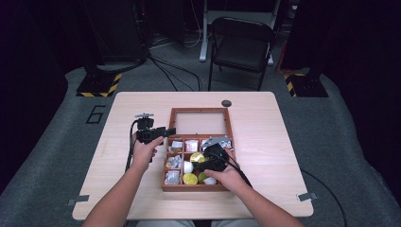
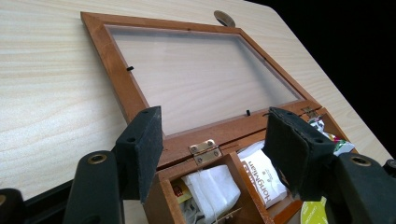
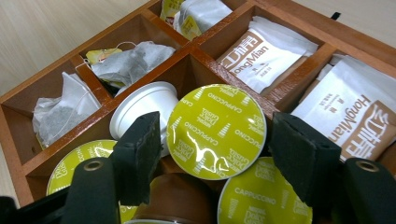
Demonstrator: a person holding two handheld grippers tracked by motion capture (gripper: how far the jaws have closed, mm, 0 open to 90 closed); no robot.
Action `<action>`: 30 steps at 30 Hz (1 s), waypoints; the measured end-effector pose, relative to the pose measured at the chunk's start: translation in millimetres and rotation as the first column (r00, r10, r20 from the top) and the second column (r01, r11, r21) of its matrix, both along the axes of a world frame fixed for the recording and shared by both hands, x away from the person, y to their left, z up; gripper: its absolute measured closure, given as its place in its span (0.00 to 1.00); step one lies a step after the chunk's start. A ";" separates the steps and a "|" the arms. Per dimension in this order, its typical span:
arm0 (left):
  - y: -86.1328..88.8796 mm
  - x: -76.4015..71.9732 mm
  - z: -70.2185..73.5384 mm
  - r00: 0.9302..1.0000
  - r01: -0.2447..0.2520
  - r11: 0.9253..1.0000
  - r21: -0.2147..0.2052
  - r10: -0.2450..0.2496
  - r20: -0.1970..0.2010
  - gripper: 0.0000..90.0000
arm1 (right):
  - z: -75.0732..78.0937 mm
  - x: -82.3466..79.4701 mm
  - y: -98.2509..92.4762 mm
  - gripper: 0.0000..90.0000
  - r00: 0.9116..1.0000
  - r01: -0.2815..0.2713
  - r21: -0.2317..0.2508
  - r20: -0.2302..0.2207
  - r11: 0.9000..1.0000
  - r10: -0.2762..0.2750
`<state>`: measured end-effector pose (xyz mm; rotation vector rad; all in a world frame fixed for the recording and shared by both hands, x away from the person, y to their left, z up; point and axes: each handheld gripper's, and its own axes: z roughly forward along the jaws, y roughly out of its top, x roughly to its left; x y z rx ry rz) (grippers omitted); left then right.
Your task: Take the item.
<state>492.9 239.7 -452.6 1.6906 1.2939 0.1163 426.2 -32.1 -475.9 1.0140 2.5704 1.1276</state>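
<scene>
Fingers of both grippers stand wide apart, gripping nothing. Right gripper (image 3: 212,154) hovers over a green-lidded capsule (image 3: 216,131) in the wooden box (image 1: 166,177) mid-table, beside tea bags (image 3: 128,63) and packets (image 3: 266,51). Left gripper (image 2: 215,149) hangs by the open glass lid (image 2: 201,70).

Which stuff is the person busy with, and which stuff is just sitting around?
Busy with:
- wooden box, lid flat open
- cappuccino pod, between the open right gripper jaws
- left gripper, open by the hinge

Just sitting around:
- tea bags
- HongMian sachets
- folding chair
- table
</scene>
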 end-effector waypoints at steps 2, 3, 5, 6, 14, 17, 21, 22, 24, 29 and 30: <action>-0.1 0.0 -0.2 1.000 0.000 1.000 -0.003 0.000 -0.004 0.41 | -1.0 -0.3 2.2 0.37 1.000 -0.003 -0.001 0.003 1.000 0.003; -0.5 -0.2 -0.2 1.000 -0.002 1.000 -0.005 0.002 -0.006 0.41 | -1.3 -0.5 3.1 0.37 1.000 -0.007 -0.004 0.002 1.000 0.007; -2.0 -0.4 -0.2 1.000 -0.013 1.000 -0.017 0.012 -0.010 0.41 | -2.5 -1.4 6.0 0.37 1.000 -0.005 -0.020 0.015 1.000 0.005; -2.2 -0.3 -0.3 1.000 -0.013 1.000 -0.017 0.013 -0.010 0.41 | -2.8 -1.6 6.2 0.37 1.000 -0.013 -0.027 0.022 1.000 0.013; -2.2 1.2 -2.1 1.000 -0.018 1.000 -0.016 0.018 -0.014 0.41 | -3.3 -3.5 9.0 0.36 0.999 -0.007 -0.038 0.032 0.999 0.008; -1.1 1.1 -1.4 1.000 -0.020 1.000 -0.017 0.020 -0.013 0.41 | -3.6 -4.1 9.5 0.37 0.999 -0.013 -0.052 0.047 0.999 0.015; 0.3 1.1 -1.0 1.000 -0.024 1.000 -0.017 0.024 -0.014 0.41 | -4.8 -8.2 13.0 0.40 0.996 0.003 -0.092 0.091 0.996 0.006; 0.5 1.3 -1.1 1.000 -0.027 1.000 -0.016 0.027 -0.014 0.41 | -5.0 -8.9 13.6 0.40 0.995 0.007 -0.098 0.096 0.995 0.002; 0.9 1.4 -1.0 0.999 -0.029 0.999 -0.017 0.029 -0.015 0.41 | -5.0 -9.1 14.0 0.41 0.995 0.012 -0.097 0.095 0.995 -0.002; 1.4 1.7 -1.4 0.999 -0.031 0.999 -0.014 0.031 -0.014 0.41 | -4.6 -8.6 13.7 0.41 0.996 0.010 -0.095 0.091 0.995 -0.001; 1.1 1.7 -1.5 0.999 -0.032 0.999 -0.018 0.032 -0.014 0.41 | -4.5 -8.7 13.5 0.41 0.996 0.009 -0.097 0.093 0.995 0.000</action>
